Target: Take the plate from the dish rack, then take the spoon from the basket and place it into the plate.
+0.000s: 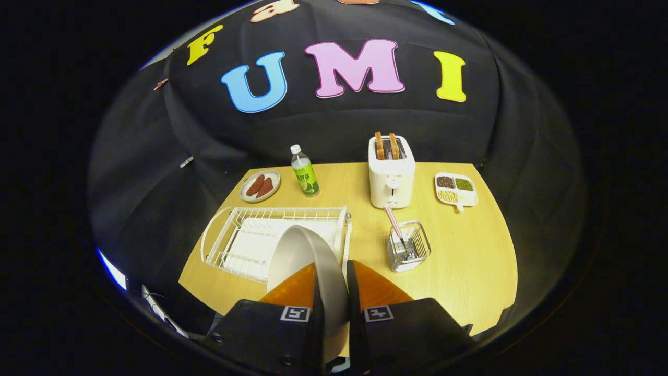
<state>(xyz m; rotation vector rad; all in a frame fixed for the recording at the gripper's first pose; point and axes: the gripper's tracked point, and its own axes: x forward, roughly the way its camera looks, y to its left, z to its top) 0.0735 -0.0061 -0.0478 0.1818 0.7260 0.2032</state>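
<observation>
Gripping the white plate (305,256) on edge, the gripper (332,274) has both fingers pressed on its rim, holding it upright over the near right end of the white dish rack (235,235). Right of the rack, the clear basket (408,246) holds the spoon (392,222), its handle leaning toward the toaster (391,180) beyond on the wooden table (469,250).

On the light wooden table (469,250), a white two-slot toaster (391,177) holds two brown slices. Beside it sits a white divided tray of grains (455,189); farther along, a green-labelled plastic bottle (304,172) and a small plate of reddish-brown pieces (260,186).
</observation>
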